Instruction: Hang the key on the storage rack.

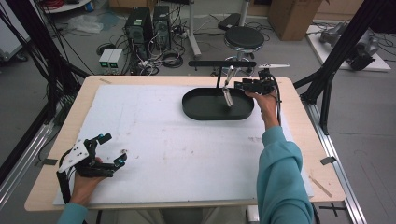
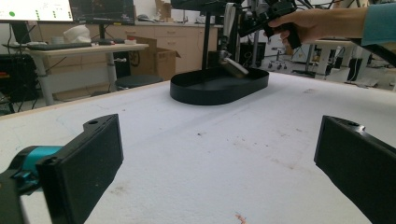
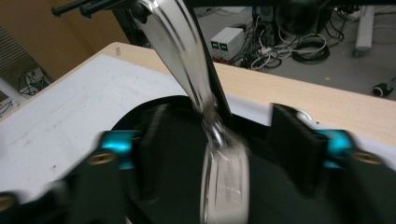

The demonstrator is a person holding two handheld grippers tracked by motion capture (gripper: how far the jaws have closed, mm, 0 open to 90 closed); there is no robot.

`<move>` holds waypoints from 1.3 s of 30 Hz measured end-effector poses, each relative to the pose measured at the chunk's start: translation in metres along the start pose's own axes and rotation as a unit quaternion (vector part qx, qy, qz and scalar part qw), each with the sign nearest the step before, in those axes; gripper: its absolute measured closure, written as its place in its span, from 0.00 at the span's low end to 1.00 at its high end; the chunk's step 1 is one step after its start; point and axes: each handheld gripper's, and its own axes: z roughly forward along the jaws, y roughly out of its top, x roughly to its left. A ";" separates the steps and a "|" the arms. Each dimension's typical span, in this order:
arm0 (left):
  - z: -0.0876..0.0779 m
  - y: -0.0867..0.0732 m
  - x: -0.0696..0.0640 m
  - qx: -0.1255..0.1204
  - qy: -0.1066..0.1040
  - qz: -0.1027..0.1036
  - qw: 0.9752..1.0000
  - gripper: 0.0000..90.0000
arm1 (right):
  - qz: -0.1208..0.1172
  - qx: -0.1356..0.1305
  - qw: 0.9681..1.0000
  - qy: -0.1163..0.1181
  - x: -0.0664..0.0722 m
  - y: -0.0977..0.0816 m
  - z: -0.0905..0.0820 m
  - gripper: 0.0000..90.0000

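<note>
While my left gripper (image 1: 108,149) rests near me on the white mat (image 1: 154,135), its jaws stand wide apart on nothing. Farther off, my right gripper (image 3: 219,154) has its jaws parted around a hanging metal spoon (image 3: 224,172) without touching it, over the black tray (image 1: 205,112) by the rack (image 1: 219,65).
</note>
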 end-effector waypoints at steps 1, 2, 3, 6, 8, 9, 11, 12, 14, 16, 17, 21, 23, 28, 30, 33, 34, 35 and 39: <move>0.000 0.000 0.000 0.000 0.001 0.001 1.000 0.02 | -0.002 0.002 1.000 -0.004 0.002 -0.001 -0.001 0.30; 0.000 0.000 0.000 -0.001 0.002 0.000 1.000 0.02 | -0.010 -0.004 1.000 -0.005 0.006 -0.002 -0.004 0.26; 0.000 0.000 0.000 -0.001 0.004 0.000 1.000 0.02 | -0.014 -0.009 1.000 -0.006 0.008 -0.004 -0.006 0.20; 0.000 0.000 0.000 -0.002 0.007 -0.001 1.000 0.02 | -0.040 -0.015 0.999 -0.025 0.019 -0.008 -0.016 0.12; 0.000 0.000 0.000 -0.003 0.007 -0.002 1.000 0.02 | -0.058 -0.032 0.997 -0.029 0.029 -0.012 -0.026 0.02; 0.000 0.000 0.000 -0.004 0.007 -0.001 1.000 0.02 | -0.061 -0.042 0.997 -0.035 0.034 -0.014 -0.032 0.01; -0.001 0.000 -0.001 -0.005 0.008 0.000 1.000 0.02 | -0.079 -0.065 0.994 -0.028 0.043 -0.021 -0.047 0.01; -0.001 0.000 -0.001 -0.007 0.008 0.002 1.000 0.02 | -0.083 -0.073 0.993 -0.027 0.047 -0.024 -0.052 0.01; -0.003 -0.001 -0.002 -0.015 0.011 0.005 1.000 0.02 | -0.092 -0.091 0.991 -0.022 0.056 -0.033 -0.067 0.01; -0.004 -0.001 -0.003 -0.022 0.016 0.004 1.000 0.02 | -0.101 -0.114 0.988 -0.014 0.066 -0.047 -0.083 0.01; -0.005 -0.002 -0.003 -0.023 0.017 0.006 1.000 0.02 | -0.112 -0.126 0.986 -0.011 0.072 -0.057 -0.093 0.01; -0.005 -0.002 -0.003 -0.023 0.019 0.005 1.000 0.02 | -0.139 -0.155 0.978 -0.011 0.087 -0.089 -0.117 0.01; -0.005 -0.001 -0.003 -0.021 0.019 0.005 1.000 0.02 | -0.143 -0.174 0.974 -0.011 0.092 -0.107 -0.128 0.01; -0.005 -0.002 -0.003 -0.023 0.019 0.006 1.000 0.02 | -0.144 -0.201 0.969 -0.024 0.097 -0.144 -0.141 0.01; -0.005 -0.002 -0.003 -0.024 0.020 0.007 0.999 0.02 | -0.147 -0.209 0.966 -0.031 0.097 -0.156 -0.143 0.01; -0.006 -0.002 -0.004 -0.024 0.021 0.007 0.999 0.02 | -0.153 -0.224 0.962 -0.044 0.096 -0.171 -0.144 0.01; -0.006 -0.002 -0.005 -0.026 0.021 0.008 0.999 0.02 | -0.153 -0.228 0.961 -0.047 0.095 -0.176 -0.144 0.01; -0.007 -0.002 -0.005 -0.026 0.022 0.009 0.999 0.02 | -0.153 -0.233 0.959 -0.050 0.094 -0.181 -0.143 0.01; -0.007 -0.002 -0.005 -0.027 0.022 0.008 0.999 0.02 | -0.142 -0.231 0.961 -0.057 0.089 -0.192 -0.138 0.01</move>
